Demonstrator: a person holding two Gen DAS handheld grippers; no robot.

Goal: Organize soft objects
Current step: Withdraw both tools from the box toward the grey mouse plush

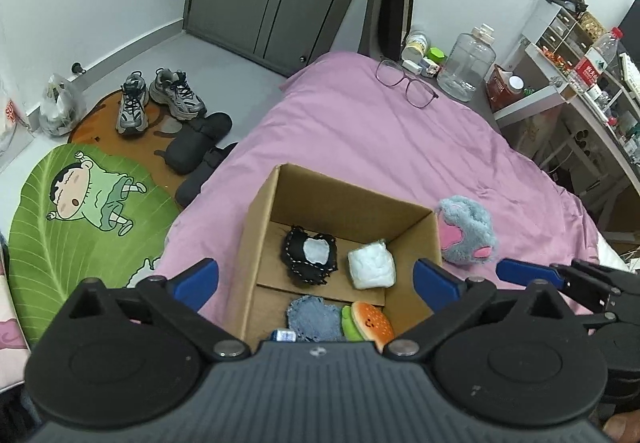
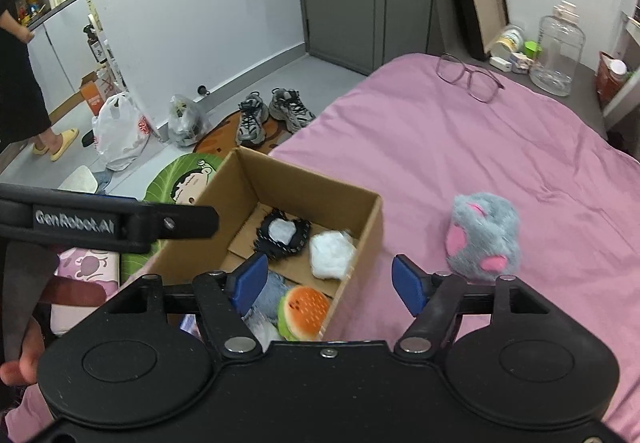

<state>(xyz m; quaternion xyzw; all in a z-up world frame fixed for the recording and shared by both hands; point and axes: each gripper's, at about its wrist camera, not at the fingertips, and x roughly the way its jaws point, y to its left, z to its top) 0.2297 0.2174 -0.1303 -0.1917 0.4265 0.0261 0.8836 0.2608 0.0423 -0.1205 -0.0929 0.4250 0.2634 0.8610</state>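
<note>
Both claws hang over the open brown cardboard box [image 1: 260, 227] on the pink bedsheet [image 1: 360, 135]. The left gripper [image 1: 316, 279] is spread wide and the right gripper [image 2: 330, 283] is apart too, nothing between either. Five soft things sit in the box: orange-and-green plush burger [image 1: 370, 323], blue-grey fuzzy pad [image 1: 314, 317], white fluffy square [image 1: 371, 263], black stitched pouch [image 1: 310, 255], plus a small blue bit half hidden. One grey-pink plush paw [image 2: 482, 235] lies outside, beside the box. Farther: one pair of glasses [image 1: 406, 83], two grey sneakers [image 1: 160, 99].
</note>
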